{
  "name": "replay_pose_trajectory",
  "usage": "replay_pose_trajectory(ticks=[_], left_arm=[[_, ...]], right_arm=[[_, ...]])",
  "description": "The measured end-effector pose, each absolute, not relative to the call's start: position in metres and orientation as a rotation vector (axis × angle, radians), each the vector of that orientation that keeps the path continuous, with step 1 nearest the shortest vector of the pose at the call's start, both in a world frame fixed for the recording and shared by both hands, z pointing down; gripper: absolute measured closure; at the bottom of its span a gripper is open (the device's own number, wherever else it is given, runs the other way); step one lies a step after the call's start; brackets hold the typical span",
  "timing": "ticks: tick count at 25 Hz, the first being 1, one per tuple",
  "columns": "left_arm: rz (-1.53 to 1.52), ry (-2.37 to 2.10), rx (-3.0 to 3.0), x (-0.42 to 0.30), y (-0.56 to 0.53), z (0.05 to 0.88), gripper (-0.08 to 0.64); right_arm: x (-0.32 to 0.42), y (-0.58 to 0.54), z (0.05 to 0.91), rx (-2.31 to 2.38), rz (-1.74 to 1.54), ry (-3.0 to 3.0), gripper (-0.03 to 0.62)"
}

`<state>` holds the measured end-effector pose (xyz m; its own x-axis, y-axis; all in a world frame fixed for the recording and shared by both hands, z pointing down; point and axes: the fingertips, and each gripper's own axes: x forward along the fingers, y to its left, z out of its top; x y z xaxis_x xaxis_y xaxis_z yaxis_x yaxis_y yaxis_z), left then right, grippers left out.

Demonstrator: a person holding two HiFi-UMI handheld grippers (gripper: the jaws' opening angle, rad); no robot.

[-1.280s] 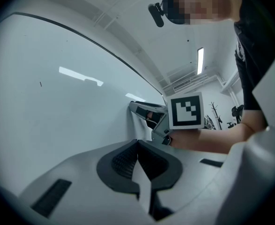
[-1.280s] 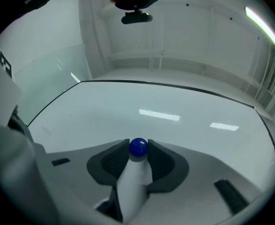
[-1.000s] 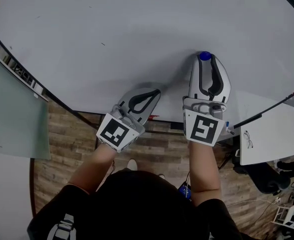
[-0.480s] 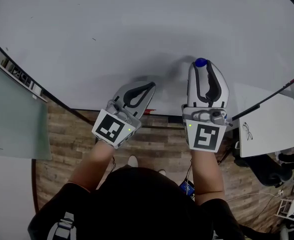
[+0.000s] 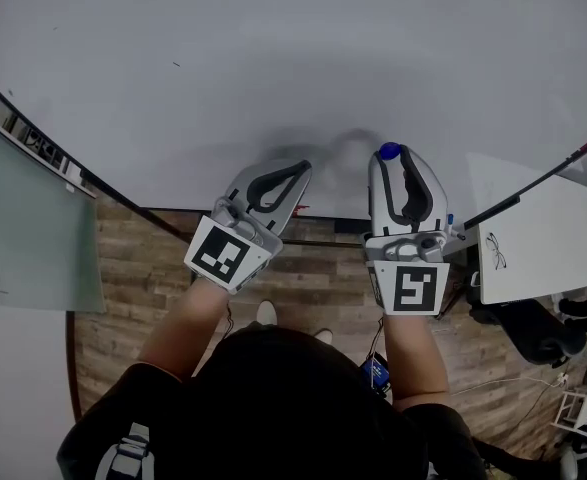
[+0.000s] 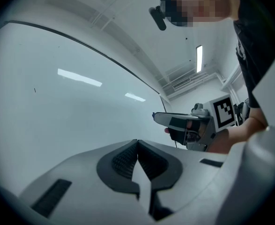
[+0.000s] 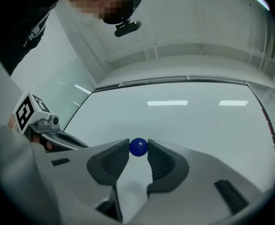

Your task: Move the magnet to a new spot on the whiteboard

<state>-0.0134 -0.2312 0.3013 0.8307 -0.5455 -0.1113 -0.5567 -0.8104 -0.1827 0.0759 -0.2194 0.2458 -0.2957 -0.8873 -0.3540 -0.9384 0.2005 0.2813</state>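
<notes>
A small round blue magnet [image 5: 390,151] sits pinched between the tips of my right gripper [image 5: 390,155], which is shut on it in front of the white whiteboard [image 5: 273,58]. The right gripper view shows the magnet [image 7: 138,147] squeezed by both pads, with the whiteboard [image 7: 189,121] behind it. Whether the magnet touches the board I cannot tell. My left gripper [image 5: 302,169] hovers to the left near the board's lower edge. In the left gripper view this gripper [image 6: 137,142] is shut with nothing in it.
Below the board lies a wooden floor [image 5: 303,288]. A white table [image 5: 538,258] stands at the right with a black rod [image 5: 553,183] across it. A glass panel [image 5: 23,228] stands at the left. The person's arms and dark sleeves fill the lower middle.
My right gripper has carried the magnet down the board toward the person and slightly left. The left gripper has barely shifted.
</notes>
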Motion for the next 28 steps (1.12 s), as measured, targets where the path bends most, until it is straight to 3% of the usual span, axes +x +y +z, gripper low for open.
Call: replay_pose_trajectory(ticks=[28], left_arm=[[-0.002,0.823,-2.912,-0.012,-0.176,0.368,0.555]], right_arm=[[0.063,-0.158,0.365,-1.721,0.343,2.638,0.474]])
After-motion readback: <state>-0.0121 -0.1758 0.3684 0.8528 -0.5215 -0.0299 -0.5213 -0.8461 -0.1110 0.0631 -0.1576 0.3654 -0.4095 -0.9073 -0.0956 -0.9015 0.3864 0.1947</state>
